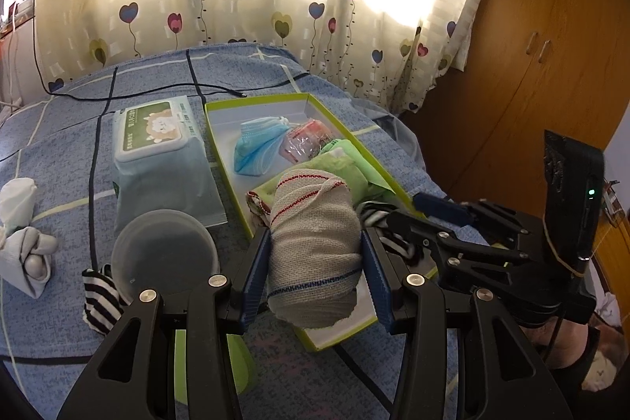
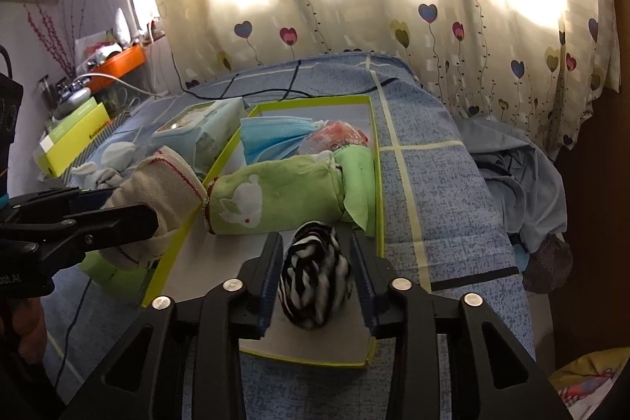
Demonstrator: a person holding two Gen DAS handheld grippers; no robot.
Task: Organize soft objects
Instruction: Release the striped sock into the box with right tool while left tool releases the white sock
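Gripping rolled beige towel (image 1: 315, 243), left gripper (image 1: 315, 262) (over green box (image 2: 376, 184)), right gripper (image 2: 317, 274) spread round striped sock (image 2: 315, 282).

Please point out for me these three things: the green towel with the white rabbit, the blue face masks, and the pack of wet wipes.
green towel (image 2: 275, 201): right wrist view, middle of the roll.
blue face masks (image 1: 254, 148): left wrist view, centre of the stack.
pack of wet wipes (image 1: 161, 152): left wrist view, below its lid.
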